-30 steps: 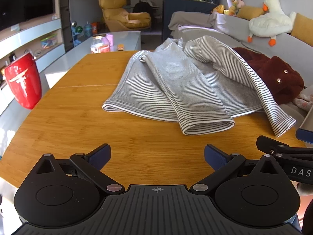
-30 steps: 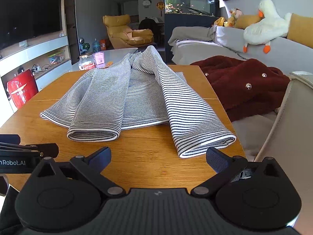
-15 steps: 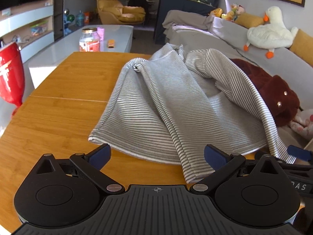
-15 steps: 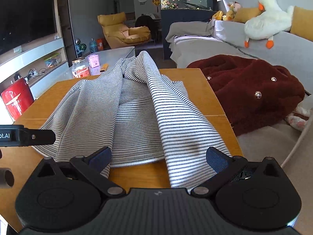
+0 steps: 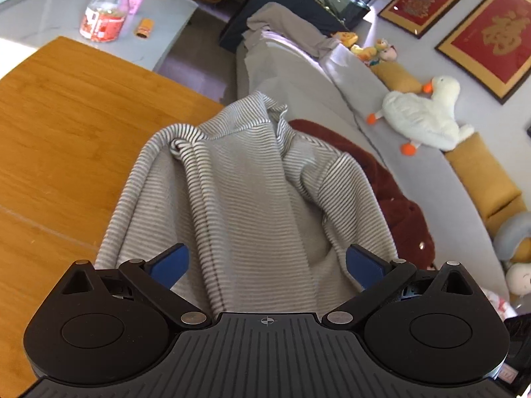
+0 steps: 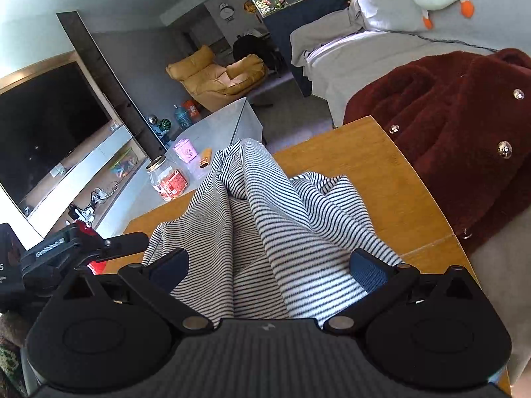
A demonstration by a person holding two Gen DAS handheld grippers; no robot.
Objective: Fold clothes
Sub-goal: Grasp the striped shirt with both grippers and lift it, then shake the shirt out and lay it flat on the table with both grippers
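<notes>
A grey-and-white striped garment [image 5: 245, 199] lies on the wooden table [image 5: 59, 139], its two long folded parts running toward me. My left gripper [image 5: 265, 262] is open, its blue fingertips [image 5: 167, 262] spread over the near end of the left part. In the right wrist view the same garment [image 6: 265, 229] shows with darker stripes. My right gripper [image 6: 268, 265] is open, with blue fingertips [image 6: 368, 268] either side of the near end of the right part. The garment's near hem is hidden under both gripper bodies.
A dark red fleece coat [image 6: 464, 132] lies on the grey sofa [image 5: 415, 172] off the table's right edge. A glass jar [image 5: 106, 13] stands on a low white table beyond. A plush goose [image 5: 424, 116] lies on the sofa back. The left gripper's body [image 6: 66, 248] shows at the right view's left.
Both grippers have moved forward and tilted down over the garment's near ends, which now lie between their open fingers. The cloth has not visibly shifted.
</notes>
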